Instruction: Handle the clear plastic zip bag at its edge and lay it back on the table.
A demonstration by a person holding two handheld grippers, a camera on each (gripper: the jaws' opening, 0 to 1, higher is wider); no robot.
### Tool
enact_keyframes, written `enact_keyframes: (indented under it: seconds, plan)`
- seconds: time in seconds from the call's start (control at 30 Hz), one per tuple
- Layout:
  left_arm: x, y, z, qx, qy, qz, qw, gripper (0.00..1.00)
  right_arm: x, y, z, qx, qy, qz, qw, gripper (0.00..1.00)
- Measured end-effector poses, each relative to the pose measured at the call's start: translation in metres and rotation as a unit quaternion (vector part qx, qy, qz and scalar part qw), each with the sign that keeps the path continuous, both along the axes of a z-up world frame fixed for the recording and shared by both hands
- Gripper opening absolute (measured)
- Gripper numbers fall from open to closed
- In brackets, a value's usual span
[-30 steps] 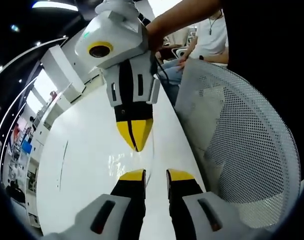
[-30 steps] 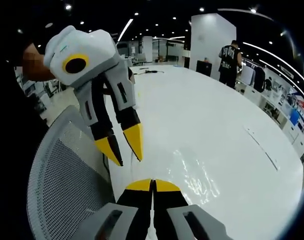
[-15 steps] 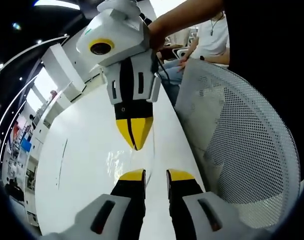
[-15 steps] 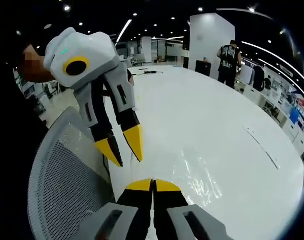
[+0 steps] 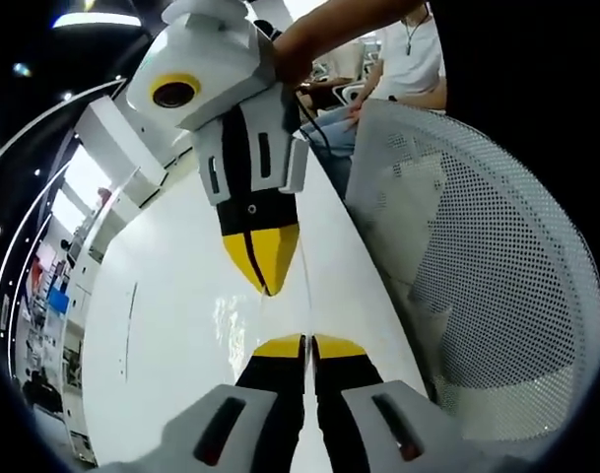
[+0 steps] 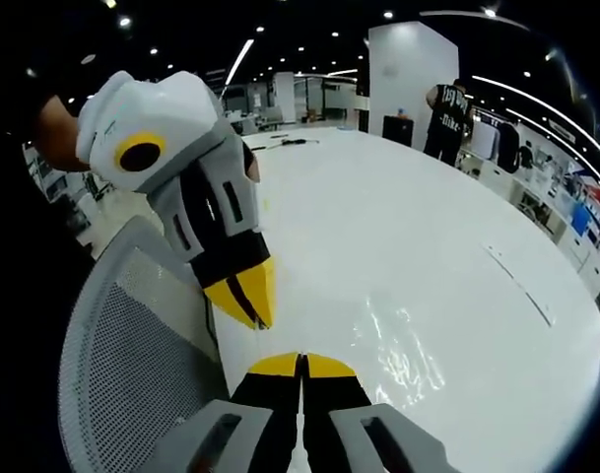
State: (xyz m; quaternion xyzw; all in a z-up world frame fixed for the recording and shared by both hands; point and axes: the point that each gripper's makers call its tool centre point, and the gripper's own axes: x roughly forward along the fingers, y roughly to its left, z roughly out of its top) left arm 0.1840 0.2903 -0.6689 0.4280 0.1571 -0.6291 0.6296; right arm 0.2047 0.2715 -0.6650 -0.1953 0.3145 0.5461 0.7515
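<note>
— On the white table (image 6: 457, 246), where's the clear zip bag (image 6: 403, 345)?
— Lying flat, just beyond the right tongs (image 6: 301, 363), which are clenched on nothing.
— And the left tongs (image 5: 308, 345)?
— Clenched too, empty, near the table's edge by a mesh chair (image 5: 497, 256).

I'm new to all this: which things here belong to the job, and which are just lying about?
Part of the job:
clear plastic zip bag, lying on the white table
left gripper, jaws shut
right gripper, jaws shut

Just about:
mesh chair back beside the table
seated person
standing person at the far end
</note>
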Motion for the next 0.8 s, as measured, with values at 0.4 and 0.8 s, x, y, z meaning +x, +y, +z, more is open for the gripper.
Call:
enact_keyframes:
  seconds: [0.4, 0.8]
  plan:
    - [0.001, 0.005, -0.001, -0.002, -0.009, 0.006, 0.9999, 0.0, 0.008, 0.0, 0.008, 0.006, -0.01, -0.014, 0.9998, 0.0]
    - [0.001, 0.009, -0.005, 0.008, -0.009, 0.005, 0.9999, 0.0, 0.025, -0.002, 0.023, 0.013, -0.037, -0.036, 0.9986, 0.0]
